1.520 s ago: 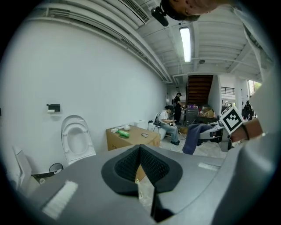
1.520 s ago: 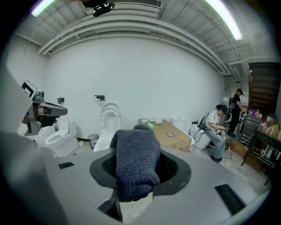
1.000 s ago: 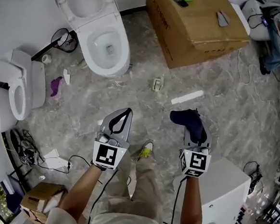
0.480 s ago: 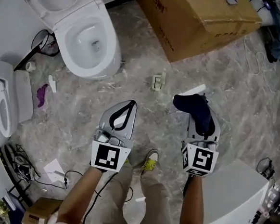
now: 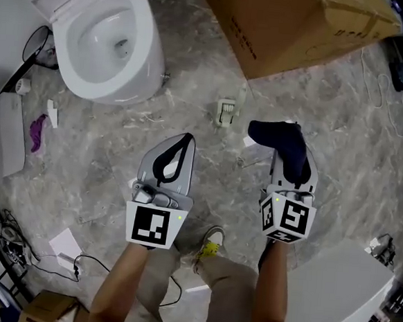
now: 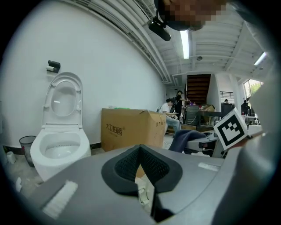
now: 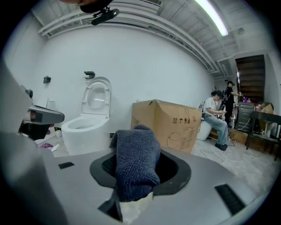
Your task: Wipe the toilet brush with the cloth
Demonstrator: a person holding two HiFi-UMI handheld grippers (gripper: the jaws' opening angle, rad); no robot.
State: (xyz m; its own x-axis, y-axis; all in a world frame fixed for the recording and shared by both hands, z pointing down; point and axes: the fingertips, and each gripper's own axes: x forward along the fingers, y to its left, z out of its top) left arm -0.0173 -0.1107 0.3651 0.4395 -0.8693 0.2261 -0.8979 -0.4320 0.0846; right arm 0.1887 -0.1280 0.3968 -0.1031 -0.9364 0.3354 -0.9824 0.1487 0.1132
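Floor: grey marble (image 5: 192, 107), littered with scraps and cables. The person stands over it with both grippers held out low.
Box: cardboard (image 5: 282, 24), top of the head view, well apart from the grippers.
Toilet: white (image 5: 146, 55), seat up, upper left, with a dark bin (image 5: 40, 45) just beside it.
Left gripper: (image 5: 182, 143) jaws together at the tips, nothing between them — only the padded loop shows.
Right gripper: (image 5: 292, 157) jaws clamped on the cloth.
Cloth: dark blue (image 5: 276, 136), bunched, one fold flopping forward over the jaw tips, clear of the floor.
Brush: not made out in any view. Probably somewhere near the toilet, so wiping has not begun.
Step (judged): find the brush and take its handle. The left jaws must open first, then grip the handle high and hold it steady. Bring the cloth's loose fold round the shaft and draw along it — clamp kept tight so the cloth does not pull out.
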